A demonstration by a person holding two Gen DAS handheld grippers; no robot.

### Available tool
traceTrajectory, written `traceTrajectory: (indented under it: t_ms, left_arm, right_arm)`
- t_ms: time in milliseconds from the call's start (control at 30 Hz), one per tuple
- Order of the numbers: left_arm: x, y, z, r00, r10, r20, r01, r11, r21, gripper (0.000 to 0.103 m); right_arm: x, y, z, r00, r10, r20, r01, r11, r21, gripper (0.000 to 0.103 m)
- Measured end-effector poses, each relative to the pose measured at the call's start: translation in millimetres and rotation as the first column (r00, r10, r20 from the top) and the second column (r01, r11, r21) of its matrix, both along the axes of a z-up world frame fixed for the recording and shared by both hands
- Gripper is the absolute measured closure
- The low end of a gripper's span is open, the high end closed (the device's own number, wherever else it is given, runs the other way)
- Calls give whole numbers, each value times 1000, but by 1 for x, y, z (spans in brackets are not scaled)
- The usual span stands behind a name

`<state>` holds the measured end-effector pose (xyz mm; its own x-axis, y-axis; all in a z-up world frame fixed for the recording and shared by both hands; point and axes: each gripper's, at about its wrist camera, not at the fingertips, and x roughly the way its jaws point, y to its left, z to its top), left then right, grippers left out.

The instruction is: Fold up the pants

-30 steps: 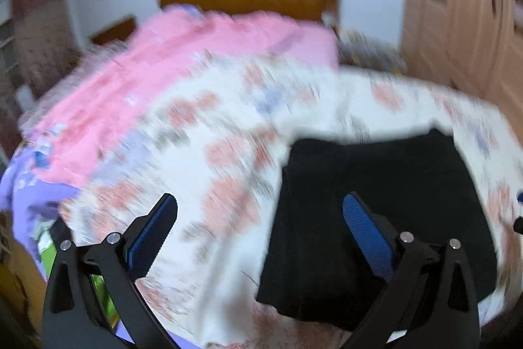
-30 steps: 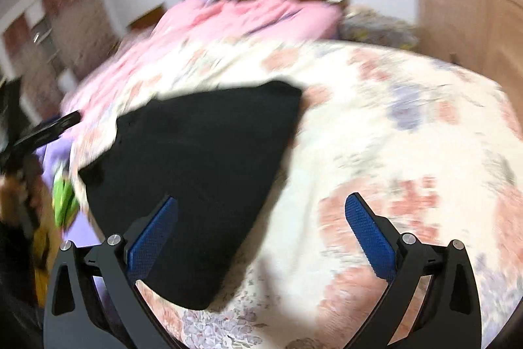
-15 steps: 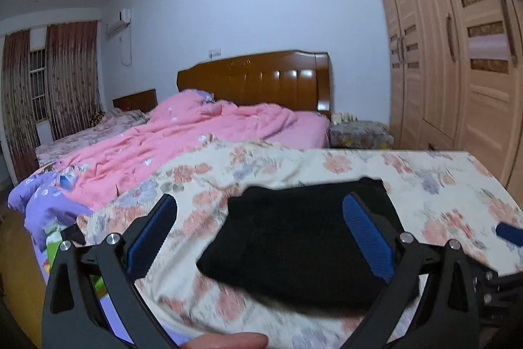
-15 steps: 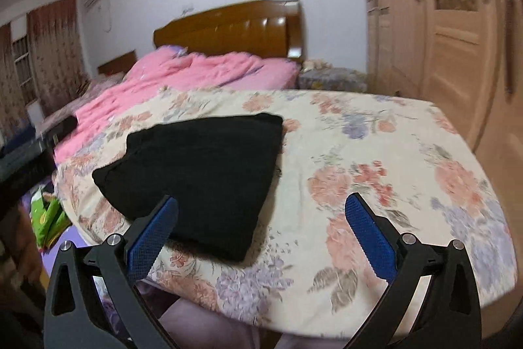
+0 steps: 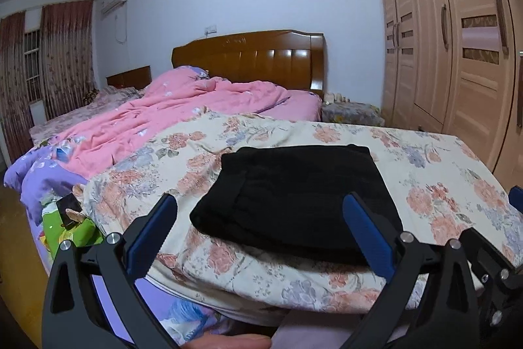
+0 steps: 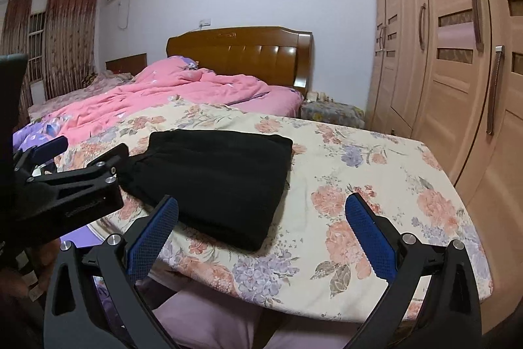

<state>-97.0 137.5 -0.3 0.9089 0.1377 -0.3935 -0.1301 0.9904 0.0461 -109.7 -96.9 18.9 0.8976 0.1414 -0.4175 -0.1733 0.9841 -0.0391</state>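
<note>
One folded black pants (image 5: 300, 198) on floral cloth (image 5: 425, 172), left gripper (image 5: 261, 231) and right gripper (image 6: 261, 233) both agape, seemingly empty

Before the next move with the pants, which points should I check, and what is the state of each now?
1. Black pants folded into a compact stack: ok.
2. Pants lying fully on the floral cover, not over its edge: ok.
3. Left gripper open and empty: ok.
4. Right gripper open and empty: ok.
5. Both grippers clear of the cloth: ok.
6. Fold layers even underneath: cannot tell.
</note>
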Motion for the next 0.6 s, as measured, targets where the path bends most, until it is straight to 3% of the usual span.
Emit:
traceTrajectory:
  t_ms: [600]
  left_arm:
    - [2,4,-2,1000,-9,-10,9,1000,-18,1]
  right_arm:
    - [-4,-4,-3,1000,-7,-7,7,1000,6,4]
